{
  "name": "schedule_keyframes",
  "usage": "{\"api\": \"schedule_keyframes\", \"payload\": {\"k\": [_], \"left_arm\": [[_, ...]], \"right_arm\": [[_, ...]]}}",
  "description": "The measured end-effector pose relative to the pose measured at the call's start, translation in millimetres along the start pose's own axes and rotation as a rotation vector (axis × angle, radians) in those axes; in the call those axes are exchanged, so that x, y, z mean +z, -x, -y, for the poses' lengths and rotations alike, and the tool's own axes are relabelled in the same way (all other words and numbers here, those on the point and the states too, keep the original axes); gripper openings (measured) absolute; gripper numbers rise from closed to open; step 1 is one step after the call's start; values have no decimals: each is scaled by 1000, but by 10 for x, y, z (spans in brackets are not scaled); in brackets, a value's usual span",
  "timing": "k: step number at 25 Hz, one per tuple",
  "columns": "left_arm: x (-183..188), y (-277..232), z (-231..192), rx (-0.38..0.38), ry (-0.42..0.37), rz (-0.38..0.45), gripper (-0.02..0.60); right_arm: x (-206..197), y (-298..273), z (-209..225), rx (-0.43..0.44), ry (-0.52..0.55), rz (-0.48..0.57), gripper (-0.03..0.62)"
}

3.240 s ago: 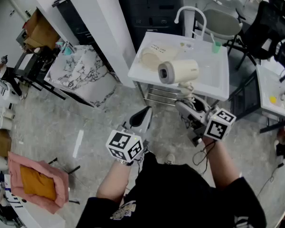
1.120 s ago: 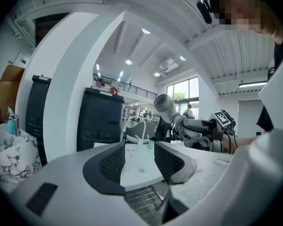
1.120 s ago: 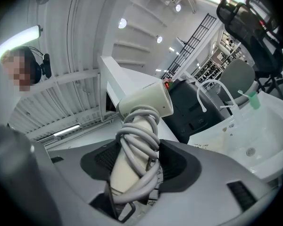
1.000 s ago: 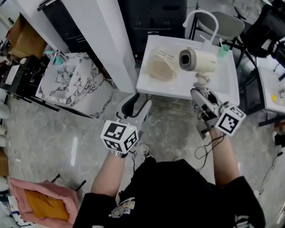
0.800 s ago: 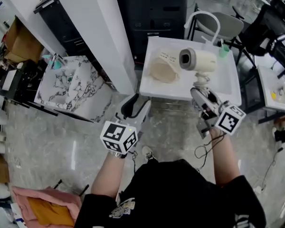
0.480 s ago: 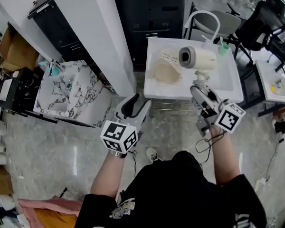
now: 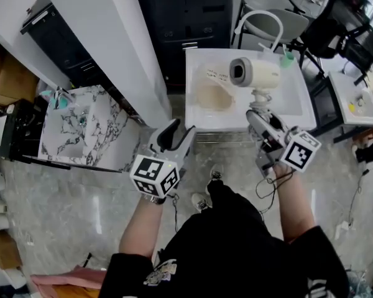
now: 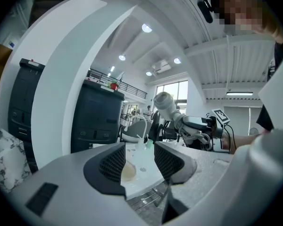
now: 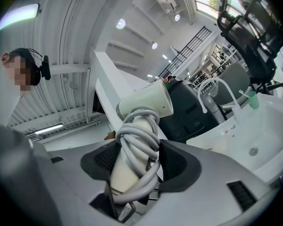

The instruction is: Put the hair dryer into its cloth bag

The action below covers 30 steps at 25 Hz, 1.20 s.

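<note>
A cream hair dryer stands upright over the white table, its grey cord wound round the handle. My right gripper is shut on that handle, and the right gripper view shows both pads pressing the cord-wrapped handle of the hair dryer. The beige cloth bag lies flat on the table, left of the dryer. My left gripper hovers before the table's near left corner, open and holding nothing. In the left gripper view, the left gripper frames the bag, with the dryer up to the right.
A green cup and a white curved pipe stand at the table's far edge. A white pillar and a marble-patterned cabinet are to the left. A black cabinet is behind and a black office chair far right.
The person has stepped nearer the table, and both grippers have moved forward with them. The dryer stays held in the right gripper. The left gripper stays open.
</note>
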<state>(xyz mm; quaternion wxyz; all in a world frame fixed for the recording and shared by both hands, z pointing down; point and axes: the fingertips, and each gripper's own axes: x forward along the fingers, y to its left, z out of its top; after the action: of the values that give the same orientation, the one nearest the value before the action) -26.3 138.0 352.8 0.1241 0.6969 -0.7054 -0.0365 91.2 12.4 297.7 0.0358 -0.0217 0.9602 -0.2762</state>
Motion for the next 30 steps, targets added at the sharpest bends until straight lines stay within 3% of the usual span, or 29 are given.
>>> {"api": "schedule_keyframes", "payload": {"k": [15,21,24,30], "left_arm": [[-1,-766,-512,-1,-12,-73,183],[-44,-1190,-718,-10,-34,-110,181],[-56,-1412,-841,-10,-42,-128,181],[-187,-1828,-1062,5,-167,-194,181]], "right_arm": [[181,-546,767,-16,-50,-5,252],[230,-665,1252,-77,-113,-10,252],[362,-815,1368,-50,-88,-6,252],[494,-997,1729,-51,-84,-15,252]]}}
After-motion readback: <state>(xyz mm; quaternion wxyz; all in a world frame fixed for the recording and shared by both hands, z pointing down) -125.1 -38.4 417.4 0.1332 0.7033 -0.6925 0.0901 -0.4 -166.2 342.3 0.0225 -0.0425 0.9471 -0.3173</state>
